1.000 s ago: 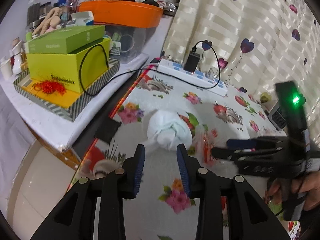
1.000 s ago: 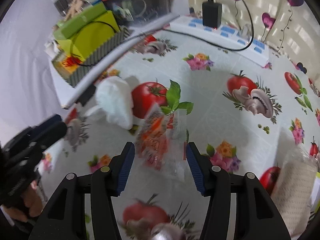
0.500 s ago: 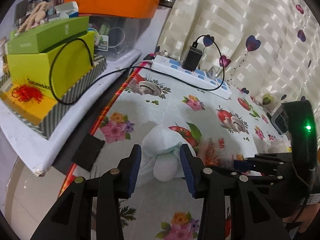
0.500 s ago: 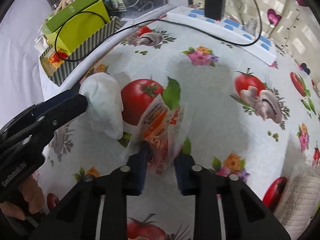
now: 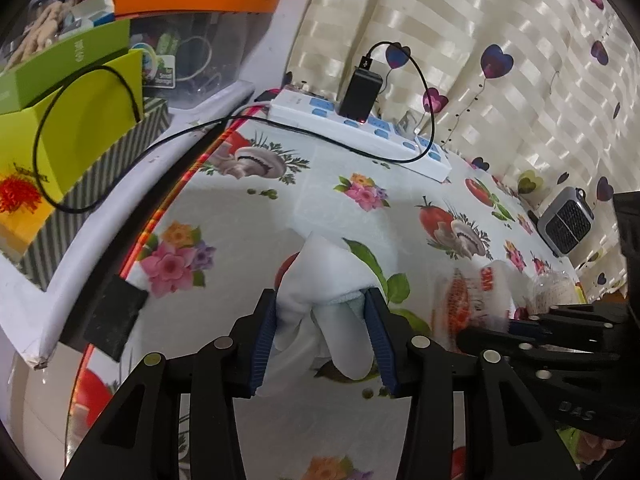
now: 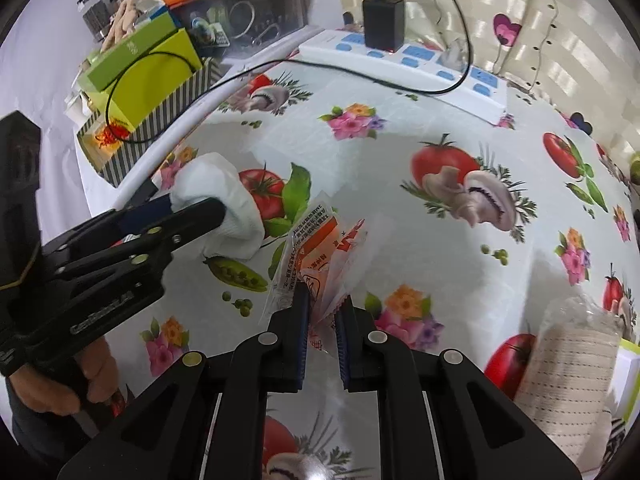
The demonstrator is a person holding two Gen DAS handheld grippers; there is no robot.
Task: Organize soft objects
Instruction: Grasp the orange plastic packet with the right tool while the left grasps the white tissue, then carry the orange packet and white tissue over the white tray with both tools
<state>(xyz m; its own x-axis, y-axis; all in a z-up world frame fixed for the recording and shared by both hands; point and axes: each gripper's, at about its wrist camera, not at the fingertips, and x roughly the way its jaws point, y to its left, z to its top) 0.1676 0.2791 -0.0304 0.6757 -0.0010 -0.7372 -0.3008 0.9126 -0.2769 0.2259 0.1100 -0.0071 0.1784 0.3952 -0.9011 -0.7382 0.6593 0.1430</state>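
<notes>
The left tool point(image 5: 322, 338) grips the white cloth point(image 5: 326, 280), beside the power strip point(image 5: 360, 132); the right tool point(image 6: 322, 316) pinches the orange packet point(image 6: 320, 256), whose slick film could slip free.

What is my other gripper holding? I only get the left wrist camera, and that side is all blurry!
Observer: The right gripper has its jaws shut on a crinkly clear packet with orange print.
Operator: Is there more soft stuff over there?
Observer: Yes. A beige ribbed roll in clear wrap lies at the right edge of the right wrist view.
Operator: Does my white cloth look grabbed from that side?
Observer: Seen side-on, the left gripper has its jaws pressed on the white cloth bundle, which bulges out past their tips.
</notes>
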